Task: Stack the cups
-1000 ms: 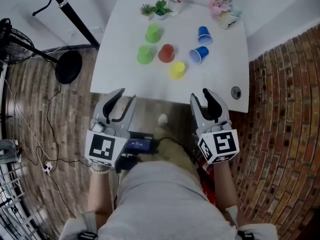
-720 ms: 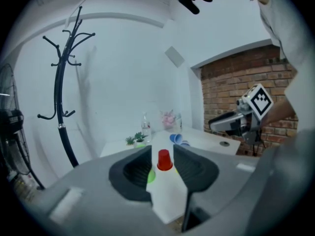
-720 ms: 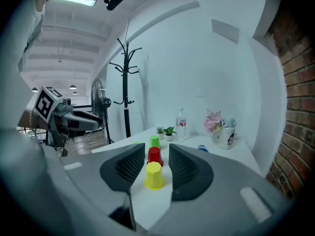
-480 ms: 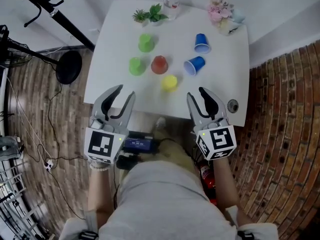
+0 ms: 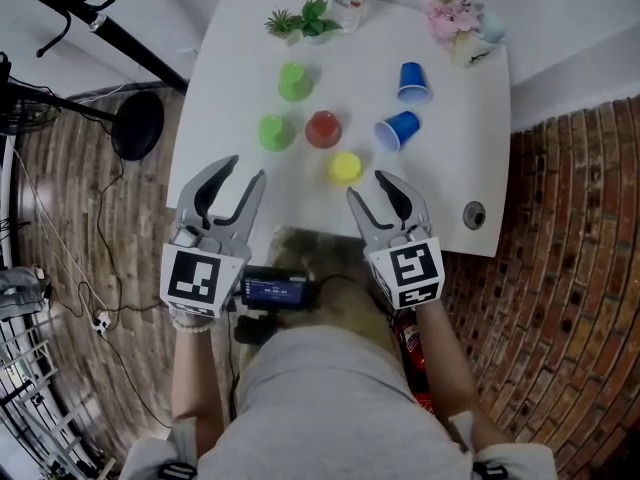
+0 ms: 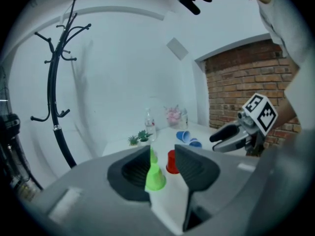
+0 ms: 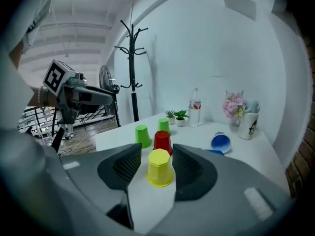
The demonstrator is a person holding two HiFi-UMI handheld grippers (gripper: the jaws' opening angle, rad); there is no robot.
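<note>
Hovering at near table (image 5: 450,168) edge, jaws just opening, empty.
Aiming right gripper (image 5: 367,185) at yellow cup (image 5: 345,167), left gripper (image 5: 246,168) at near green cup (image 5: 274,132); risking toppling either by clipping it.

Studio-like room: white table (image 5: 450,183), coat stand (image 6: 55,87), brick wall (image 6: 236,77), wood floor (image 5: 60,218).

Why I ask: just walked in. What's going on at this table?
A person holds a gripper in each hand at the white table. The left gripper and right gripper are empty, their jaws having just been opening. The right lines up with the yellow cup, the left with a green cup. No cups are stacked yet.
</note>
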